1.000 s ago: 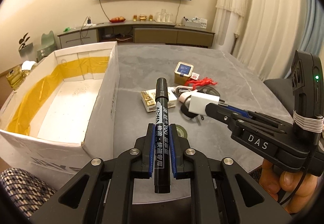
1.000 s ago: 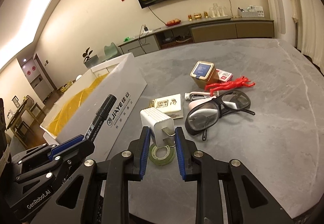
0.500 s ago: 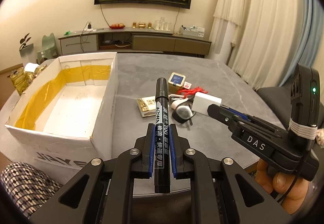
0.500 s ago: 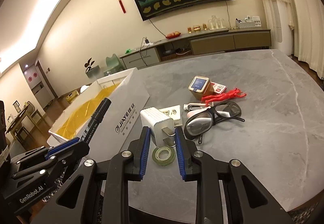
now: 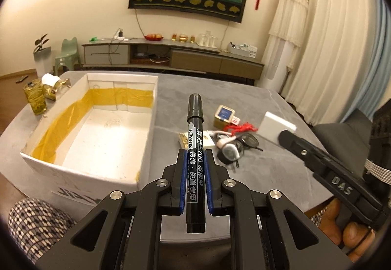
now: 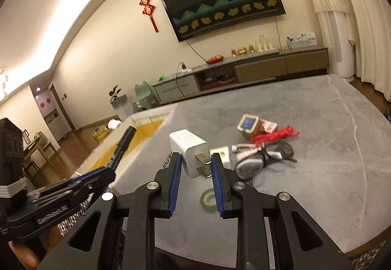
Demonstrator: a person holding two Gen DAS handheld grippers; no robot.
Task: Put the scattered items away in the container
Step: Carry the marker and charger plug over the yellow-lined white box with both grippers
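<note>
1. Box (image 5: 146,109) is sitting open on the grey table (image 5: 256,104), left of the clutter.
2. I'm clamping a black marker (image 5: 194,148) in my left gripper (image 5: 194,182), cap pointing forward.
3. My right gripper (image 6: 196,170) is squeezing a white charger (image 6: 189,148), prongs facing me.
4. Glasses (image 6: 264,160), a tape ring (image 6: 207,200), a small tin (image 6: 248,127) and red string (image 6: 276,135) are lying on the table, outside the box.

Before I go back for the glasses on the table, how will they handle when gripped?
The glasses look thin-framed with open arms, so likely light but awkward; one arm may flex or fold. The lenses look smooth, probably slippery and scratchable. The red cord lies against them and might drag along.
</note>
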